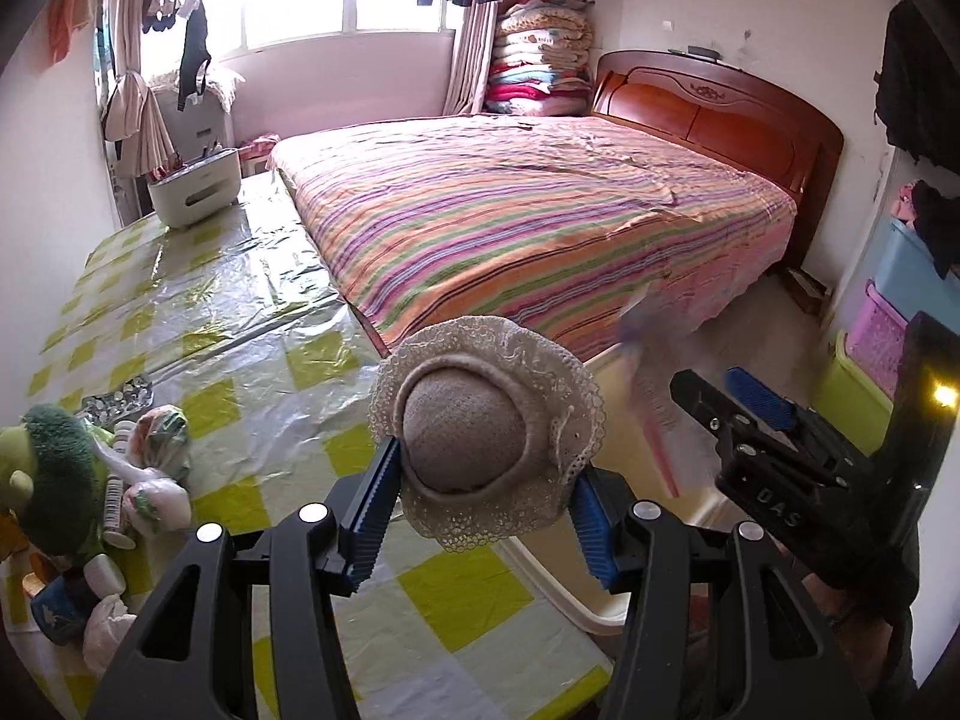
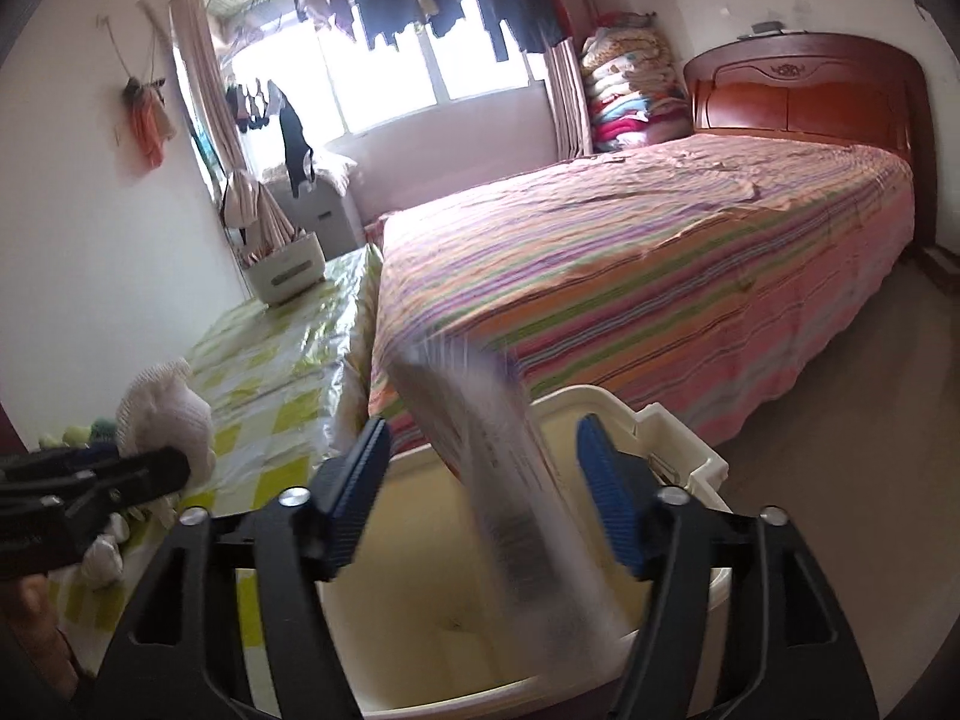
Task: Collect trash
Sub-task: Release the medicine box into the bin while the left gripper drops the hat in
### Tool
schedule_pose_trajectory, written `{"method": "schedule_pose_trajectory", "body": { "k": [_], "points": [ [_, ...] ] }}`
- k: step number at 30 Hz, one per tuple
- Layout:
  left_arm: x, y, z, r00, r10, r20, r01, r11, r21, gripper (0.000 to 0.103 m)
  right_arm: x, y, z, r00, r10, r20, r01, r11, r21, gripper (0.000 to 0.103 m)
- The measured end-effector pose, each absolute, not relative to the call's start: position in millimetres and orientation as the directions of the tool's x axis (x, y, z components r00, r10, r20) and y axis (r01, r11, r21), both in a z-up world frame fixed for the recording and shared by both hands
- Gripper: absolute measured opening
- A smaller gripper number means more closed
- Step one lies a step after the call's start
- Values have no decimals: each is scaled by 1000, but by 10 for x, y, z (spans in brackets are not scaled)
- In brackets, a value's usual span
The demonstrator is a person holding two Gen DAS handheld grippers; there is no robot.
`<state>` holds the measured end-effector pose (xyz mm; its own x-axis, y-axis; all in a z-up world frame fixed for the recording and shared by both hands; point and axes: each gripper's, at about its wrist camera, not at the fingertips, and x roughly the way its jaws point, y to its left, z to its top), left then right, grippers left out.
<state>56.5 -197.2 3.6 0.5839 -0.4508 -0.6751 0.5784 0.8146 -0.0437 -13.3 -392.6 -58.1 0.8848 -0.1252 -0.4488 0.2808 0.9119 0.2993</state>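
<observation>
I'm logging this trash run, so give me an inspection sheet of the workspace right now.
Surface: table under a yellow-checked plastic cover.
Job's things: cream bin beside the bed; blurred packet over it, between the right gripper's open fingers, contact unclear.
Clutter: plush toy, bottles and knotted bags at the table's left edge; white caddy far end.
Grippers: left gripper shut on lace hat.
Cables: nothing seen.
Surroundings: striped bed, hanging laundry.

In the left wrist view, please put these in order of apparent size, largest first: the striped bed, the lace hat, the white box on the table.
1. Striped bed.
2. Lace hat, held by the left gripper; nearness to the camera enlarges it.
3. White box, far back on the table.
</observation>
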Motion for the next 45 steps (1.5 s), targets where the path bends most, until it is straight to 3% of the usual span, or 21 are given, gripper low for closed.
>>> {"method": "schedule_pose_trajectory", "body": {
  "k": [23,26,28,33,37,45],
  "points": [
    [576,-2344,-159,521,-471,-712,645,764,-33,53,-399,-4271,-529,912,-203,-357,354,829,433,75],
    [562,-2389,-182,494,-495,-714,670,741,-50,59,-401,-4266,-528,911,-205,-358,356,829,432,75],
    [537,-2391,-164,486,-517,-705,685,726,-61,75,-400,-4268,-528,912,-202,-357,353,829,433,75],
    [518,-2285,-77,487,-562,-668,677,726,-117,84,-415,-4255,-528,914,-196,-355,346,832,433,75],
    [544,-2150,7,509,-559,-654,646,751,-139,85,-420,-4219,-519,917,-195,-349,340,840,424,75],
    [559,-1813,171,638,-462,-615,564,825,-34,85,-376,-4094,-498,926,-164,-339,303,858,415,75]
  ]
}}
